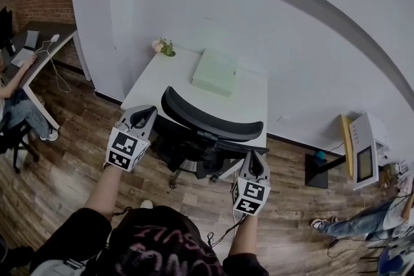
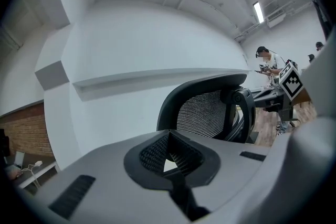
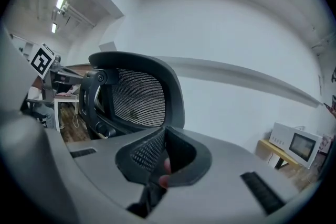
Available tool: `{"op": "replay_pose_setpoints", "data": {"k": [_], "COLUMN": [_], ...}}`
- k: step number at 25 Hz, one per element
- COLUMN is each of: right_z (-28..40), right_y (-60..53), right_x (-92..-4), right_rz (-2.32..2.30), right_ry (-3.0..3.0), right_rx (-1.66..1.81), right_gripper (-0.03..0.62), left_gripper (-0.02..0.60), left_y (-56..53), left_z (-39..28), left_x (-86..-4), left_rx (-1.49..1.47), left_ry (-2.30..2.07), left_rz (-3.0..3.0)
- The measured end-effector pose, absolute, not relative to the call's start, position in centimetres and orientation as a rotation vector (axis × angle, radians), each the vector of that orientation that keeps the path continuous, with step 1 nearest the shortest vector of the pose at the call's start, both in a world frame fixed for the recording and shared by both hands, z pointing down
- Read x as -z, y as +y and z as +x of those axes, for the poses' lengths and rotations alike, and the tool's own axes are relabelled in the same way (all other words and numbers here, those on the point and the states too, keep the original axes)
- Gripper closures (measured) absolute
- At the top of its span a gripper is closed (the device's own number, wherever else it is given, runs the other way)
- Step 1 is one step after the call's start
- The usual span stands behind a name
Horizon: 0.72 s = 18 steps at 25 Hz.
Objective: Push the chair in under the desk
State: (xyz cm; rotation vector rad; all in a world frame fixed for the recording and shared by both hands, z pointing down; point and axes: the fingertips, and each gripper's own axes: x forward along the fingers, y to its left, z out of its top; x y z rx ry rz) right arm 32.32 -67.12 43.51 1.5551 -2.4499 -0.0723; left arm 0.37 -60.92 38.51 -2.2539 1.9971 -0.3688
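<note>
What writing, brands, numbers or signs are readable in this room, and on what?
Nothing here is readable.
Pink lettering on the shirt: too warped to read.
Cubes on the left gripper and right gripper: black-and-white square patterns, no words.
Front of the white appliance: no legible label.

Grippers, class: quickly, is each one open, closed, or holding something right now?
Left grey two-jaw gripper: closed, holding nothing.
Right grey two-jaw gripper: closed, holding nothing.
</note>
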Motion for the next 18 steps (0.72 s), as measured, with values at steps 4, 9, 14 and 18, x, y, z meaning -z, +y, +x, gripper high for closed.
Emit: {"op": "replay_pose_setpoints", "data": {"k": [4,9,14,18], "right_z": [31.99,31.97,32.3,32.38], "right_y": [-67.28,-67.46,-67.52,-67.52], "right_x": [-43.52,-43.39,-43.34,-43.13], "right_rz": [1.542,1.551,1.564,1.571], "right_ry": [-2.446,-2.448,-2.446,-2.451], "right_rx": [0.092,0.095,0.098,0.097], "right_gripper": [0.568,0.568,0.568,0.568], "left_gripper": [0.566,0.566,0.566,0.566], "left_y": [-61.0,-61.04,-61.02,-60.99], "left_z": [0.22,0.15,-0.24,-0.45], "left_x": [-38.58,-39.08,-39.0,-38.87], "left_rx": [0.381,0.39,0.376,0.375], "left_ry": [2.01,2.004,2.016,2.016], "left_rz": [-2.239,-2.24,-2.234,-2.227]}}
